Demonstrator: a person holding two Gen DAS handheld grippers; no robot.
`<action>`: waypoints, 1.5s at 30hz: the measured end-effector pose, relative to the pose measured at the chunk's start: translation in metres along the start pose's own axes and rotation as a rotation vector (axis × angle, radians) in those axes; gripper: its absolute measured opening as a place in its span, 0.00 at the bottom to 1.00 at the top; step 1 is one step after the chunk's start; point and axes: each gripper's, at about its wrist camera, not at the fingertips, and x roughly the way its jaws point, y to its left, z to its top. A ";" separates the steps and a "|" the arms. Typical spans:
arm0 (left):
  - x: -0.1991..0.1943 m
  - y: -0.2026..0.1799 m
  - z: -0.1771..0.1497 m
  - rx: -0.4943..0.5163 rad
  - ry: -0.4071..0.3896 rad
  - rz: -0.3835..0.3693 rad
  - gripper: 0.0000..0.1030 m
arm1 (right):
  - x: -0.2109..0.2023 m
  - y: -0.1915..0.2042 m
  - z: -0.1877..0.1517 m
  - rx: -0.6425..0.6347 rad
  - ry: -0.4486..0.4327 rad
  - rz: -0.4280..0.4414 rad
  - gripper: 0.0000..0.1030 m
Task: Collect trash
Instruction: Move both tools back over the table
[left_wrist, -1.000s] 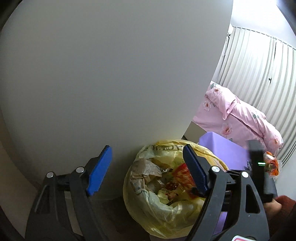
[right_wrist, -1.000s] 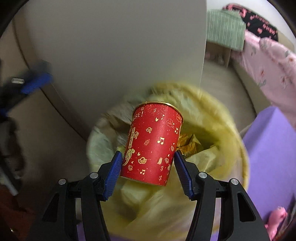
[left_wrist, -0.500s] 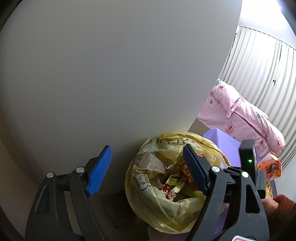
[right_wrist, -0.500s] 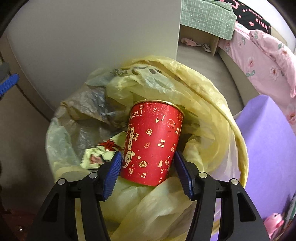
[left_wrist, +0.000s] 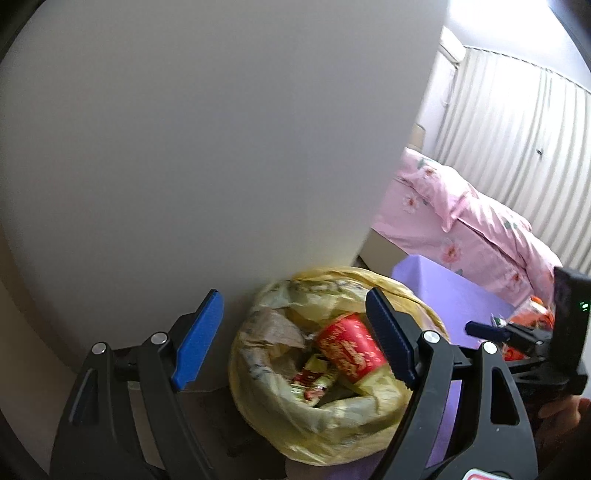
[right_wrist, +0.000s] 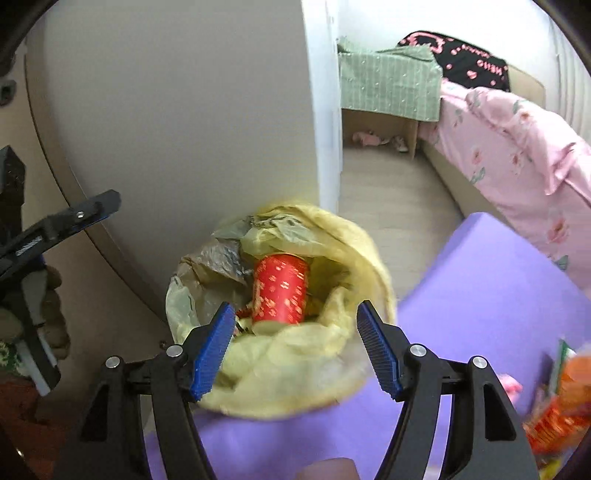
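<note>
Right claw (right_wrist: 295, 347): my jaws are opening, blue pads spread wide, nothing pressed between them. The red cup (right_wrist: 280, 290) lies past the pads, down inside the yellow trash bag (right_wrist: 295, 369), apart from both pads. The cup has gold print and sits roughly upright, tilted slightly, among crumpled wrappers and a grey plastic sheet (right_wrist: 218, 258).

Left claw (left_wrist: 291, 339): jaws wide, holding nothing. Through its camera the same bag sits beyond the pads, against the foot of the pale wall (left_wrist: 203, 147). The cup shows there leaning toward the right side of the bag, partly hidden by my right-hand pad.

The bag's mouth is open, its rim folded outward. It stands at the near-left corner of the purple mat (right_wrist: 498, 295), touching the mat's edge.

On the right, near edge of the mat lies 1 orange snack packet (right_wrist: 554, 417), blurred, well apart from the bag.

Far right: a bed with a pink floral cover (right_wrist: 517, 147). Far centre: a green checked cloth (right_wrist: 384, 85) over a cardboard box. White curtains (left_wrist: 517, 129) hang behind the bed.

Both frames are somewhat blurred around the bag.
</note>
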 end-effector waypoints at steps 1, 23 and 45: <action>0.001 -0.007 -0.001 0.010 0.005 -0.012 0.73 | -0.008 -0.002 -0.003 -0.005 -0.012 -0.018 0.63; 0.055 -0.211 -0.072 0.324 0.247 -0.478 0.73 | -0.198 -0.158 -0.141 0.375 -0.148 -0.519 0.63; 0.082 -0.250 -0.088 0.407 0.316 -0.592 0.73 | -0.140 -0.154 -0.195 0.461 -0.004 -0.495 0.63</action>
